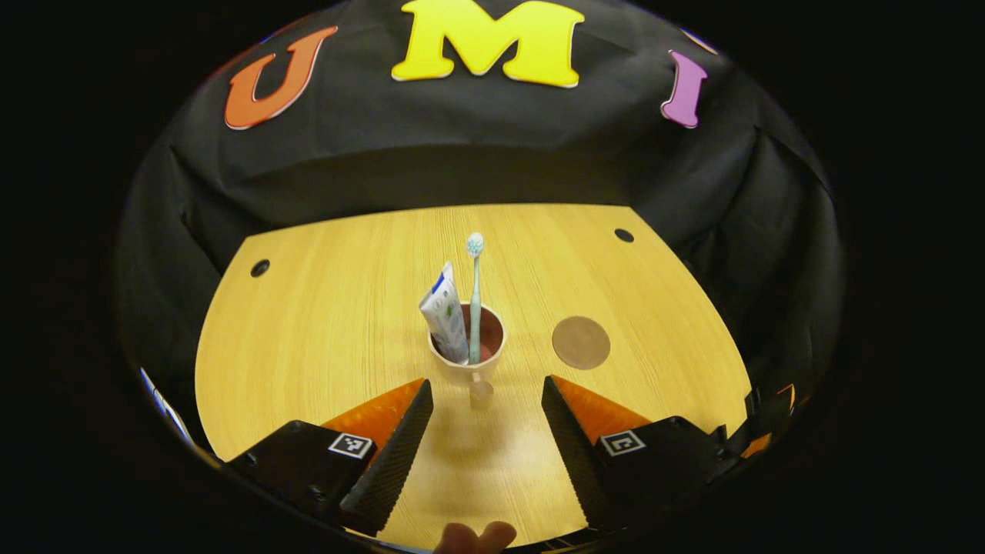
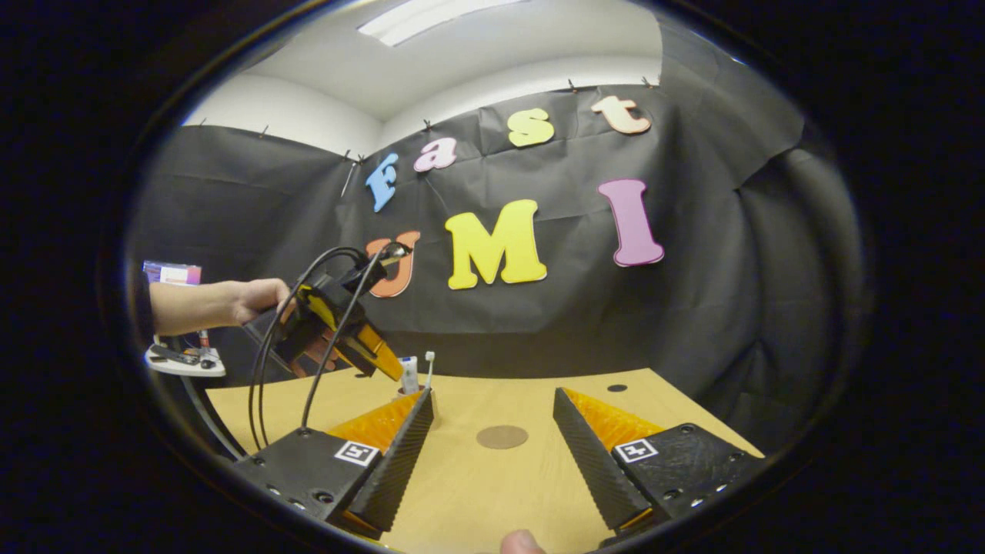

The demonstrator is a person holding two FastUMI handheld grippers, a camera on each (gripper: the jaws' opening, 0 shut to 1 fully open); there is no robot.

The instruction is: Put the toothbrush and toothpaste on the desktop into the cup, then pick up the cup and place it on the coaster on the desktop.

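Observation:
A pale cup point(image 1: 466, 358) with a dark inside stands in the middle of the wooden desktop point(image 1: 323, 338). A white toothpaste tube point(image 1: 445, 314) and a light toothbrush point(image 1: 475, 296) stand upright in it. The round brown coaster point(image 1: 581, 342) lies flat to the cup's right, apart from it. My left gripper point(image 1: 486, 388) is open just in front of the cup, nothing between its fingers. In the right gripper view, my right gripper point(image 2: 492, 400) is open above the desktop, the coaster point(image 2: 502, 437) lying ahead between its fingers. The left gripper point(image 2: 369, 350), held by a hand point(image 2: 254, 300), hovers over the cup, whose toothpaste point(image 2: 409, 375) and toothbrush point(image 2: 429, 369) poke up.
Two small dark holes point(image 1: 260, 268) point(image 1: 624, 235) sit near the desktop's far corners. Black cloth walls close the back and sides. A white stand with small items point(image 2: 185, 360) is off the left edge. Cables point(image 2: 308, 346) hang from the left gripper.

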